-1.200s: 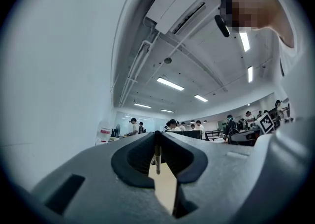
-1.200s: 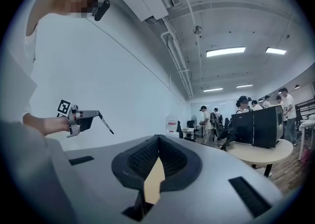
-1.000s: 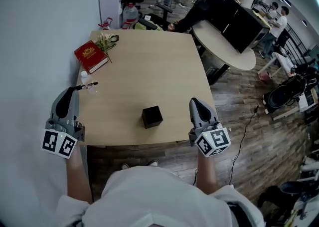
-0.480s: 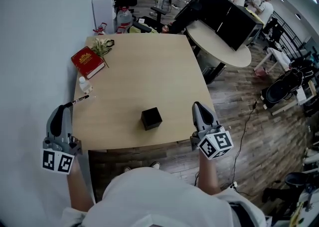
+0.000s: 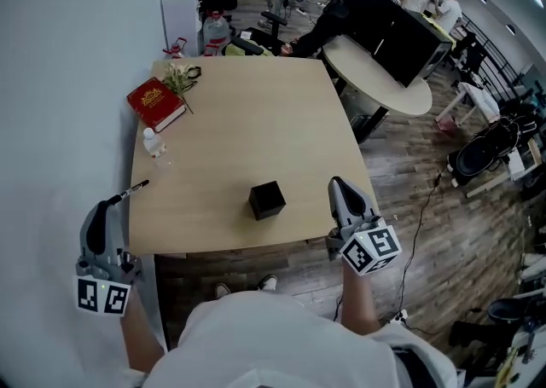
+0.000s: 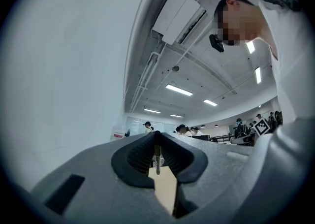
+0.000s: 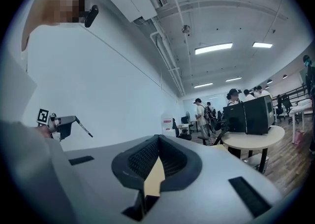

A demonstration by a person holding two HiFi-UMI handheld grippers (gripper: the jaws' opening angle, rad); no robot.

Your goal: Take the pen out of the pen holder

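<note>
Gripping the pen [image 5: 136, 188] by its end, my left gripper [image 5: 114, 202] has its jaws pinched nearly together on it, well left of the pen holder [image 5: 267, 199] and clear of it; my right gripper [image 5: 338, 183] waits closed and empty, right of the holder; extraction looks done; next, I judge, a gentle set-down on the table [image 5: 256, 113].
</note>
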